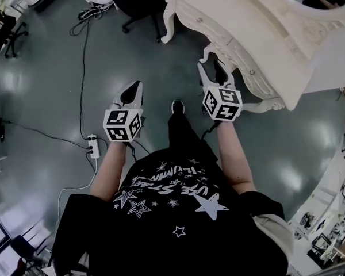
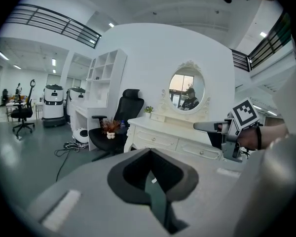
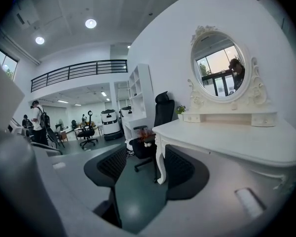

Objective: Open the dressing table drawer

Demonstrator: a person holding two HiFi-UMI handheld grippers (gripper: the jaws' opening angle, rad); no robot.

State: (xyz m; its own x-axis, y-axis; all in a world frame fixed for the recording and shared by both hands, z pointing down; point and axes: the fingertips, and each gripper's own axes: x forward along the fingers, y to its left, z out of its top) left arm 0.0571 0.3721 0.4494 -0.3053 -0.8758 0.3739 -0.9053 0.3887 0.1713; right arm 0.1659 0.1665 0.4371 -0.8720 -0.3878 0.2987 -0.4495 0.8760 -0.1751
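Observation:
The white dressing table stands at the upper right of the head view, its drawer fronts with small knobs facing me. My right gripper hovers just in front of the table's edge, apart from it. Its jaws stand open with nothing between them, and through them I see the table leg and the floor. My left gripper is over bare floor to the left, away from the table, with its dark pads closed together and empty. In the left gripper view both drawers look flush, below the oval mirror.
A black office chair stands left of the table. Cables and a power strip lie on the grey floor at my left. White shelving and a white machine stand further back. My foot is between the grippers.

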